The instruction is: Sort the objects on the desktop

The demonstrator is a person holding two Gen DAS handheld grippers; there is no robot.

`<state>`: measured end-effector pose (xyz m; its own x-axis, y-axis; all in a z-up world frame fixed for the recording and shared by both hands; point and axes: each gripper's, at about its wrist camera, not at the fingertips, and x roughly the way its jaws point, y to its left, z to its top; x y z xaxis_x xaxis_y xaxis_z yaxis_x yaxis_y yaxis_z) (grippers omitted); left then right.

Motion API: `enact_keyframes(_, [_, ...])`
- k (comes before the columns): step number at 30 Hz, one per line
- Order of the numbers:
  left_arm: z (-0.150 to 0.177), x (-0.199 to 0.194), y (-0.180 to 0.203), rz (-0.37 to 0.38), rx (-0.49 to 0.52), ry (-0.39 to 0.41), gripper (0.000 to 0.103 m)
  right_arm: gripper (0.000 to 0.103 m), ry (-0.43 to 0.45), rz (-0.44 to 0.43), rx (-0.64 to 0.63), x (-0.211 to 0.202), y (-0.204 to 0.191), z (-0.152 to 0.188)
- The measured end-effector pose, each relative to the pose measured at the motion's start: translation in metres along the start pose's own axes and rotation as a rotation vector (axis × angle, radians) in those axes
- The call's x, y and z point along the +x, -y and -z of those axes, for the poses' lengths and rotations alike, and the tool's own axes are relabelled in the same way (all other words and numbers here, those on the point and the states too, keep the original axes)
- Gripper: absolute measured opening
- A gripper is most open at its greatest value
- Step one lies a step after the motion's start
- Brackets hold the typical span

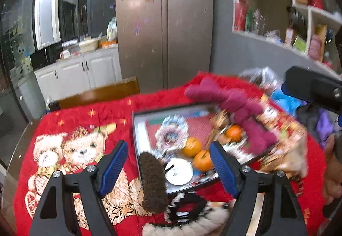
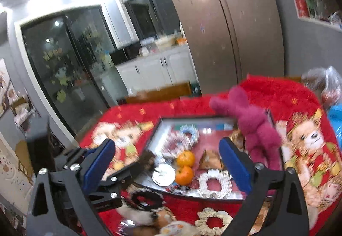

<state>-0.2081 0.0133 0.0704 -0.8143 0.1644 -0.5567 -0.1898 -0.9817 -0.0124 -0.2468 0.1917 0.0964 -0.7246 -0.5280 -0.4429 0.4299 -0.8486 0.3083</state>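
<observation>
A black-rimmed tray [image 1: 134,129] sits on the red cloth. It holds three oranges [image 1: 192,146], a white round lid [image 1: 179,171], patterned scrunchies [image 1: 172,129] and a cream scrunchie [image 2: 214,183]. A magenta plush toy [image 1: 239,105] lies across the tray's far right corner. A brown fuzzy piece [image 1: 152,180] rests over the near left rim. My left gripper [image 1: 168,168] hovers open above the tray's near edge, its pads touching nothing. My right gripper [image 2: 166,164] is also open above the tray [image 2: 154,135], over the oranges [image 2: 185,158] and lid [image 2: 163,174], holding nothing.
A black-and-white scrunchie [image 1: 186,206] and a cream scrunchie [image 2: 213,223] lie on the red bear-print cloth [image 1: 70,146] in front of the tray. A wooden chair back [image 1: 100,92] stands behind the table, a fridge [image 1: 164,22] beyond. Bags [image 1: 284,99] crowd the far right.
</observation>
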Motion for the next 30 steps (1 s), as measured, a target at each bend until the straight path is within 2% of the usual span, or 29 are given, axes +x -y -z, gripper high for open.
enact_keyframes(3, [-0.006,-0.045,0.005,0.026,-0.019,0.074,0.081,0.103,0.071,0.028,-0.043,-0.048,-0.024,-0.01])
enact_keyframes(5, [-0.004,-0.079,0.008,0.041,-0.028,0.144,0.083,0.103,0.138,0.053,-0.072,-0.084,-0.041,-0.009])
enact_keyframes(8, [0.004,-0.119,0.013,0.07,-0.01,0.207,0.087,0.103,0.206,0.09,-0.093,-0.124,-0.057,-0.003])
enact_keyframes(11, [0.027,-0.137,0.02,0.104,0.015,0.189,0.089,0.103,0.298,0.111,-0.124,-0.161,-0.067,0.017])
enact_keyframes(13, [0.046,-0.139,0.024,0.112,0.027,0.18,0.089,0.103,0.326,0.111,-0.157,-0.175,-0.071,0.037])
enact_keyframes(17, [0.084,-0.123,0.033,0.055,0.061,0.16,0.089,0.103,0.259,0.17,-0.235,-0.165,-0.072,0.082])
enact_keyframes(18, [0.091,-0.116,0.034,0.056,0.073,0.153,0.089,0.103,0.246,0.166,-0.247,-0.16,-0.072,0.09])
enact_keyframes(20, [0.102,-0.104,0.038,0.12,0.105,0.125,0.089,0.103,0.223,0.128,-0.277,-0.149,-0.07,0.103])
enact_keyframes(23, [0.102,-0.094,0.042,0.166,0.149,0.119,0.089,0.103,0.175,0.14,-0.299,-0.128,-0.07,0.099])
enact_keyframes(26, [0.093,-0.087,0.039,0.165,0.171,0.135,0.089,0.103,0.155,0.157,-0.272,-0.106,-0.065,0.086])
enact_keyframes(27, [0.089,-0.081,0.036,0.154,0.183,0.133,0.089,0.103,0.143,0.159,-0.253,-0.098,-0.061,0.082])
enact_keyframes(30, [0.085,-0.054,0.031,0.039,0.242,0.098,0.089,0.103,0.093,0.152,-0.182,-0.071,-0.044,0.078])
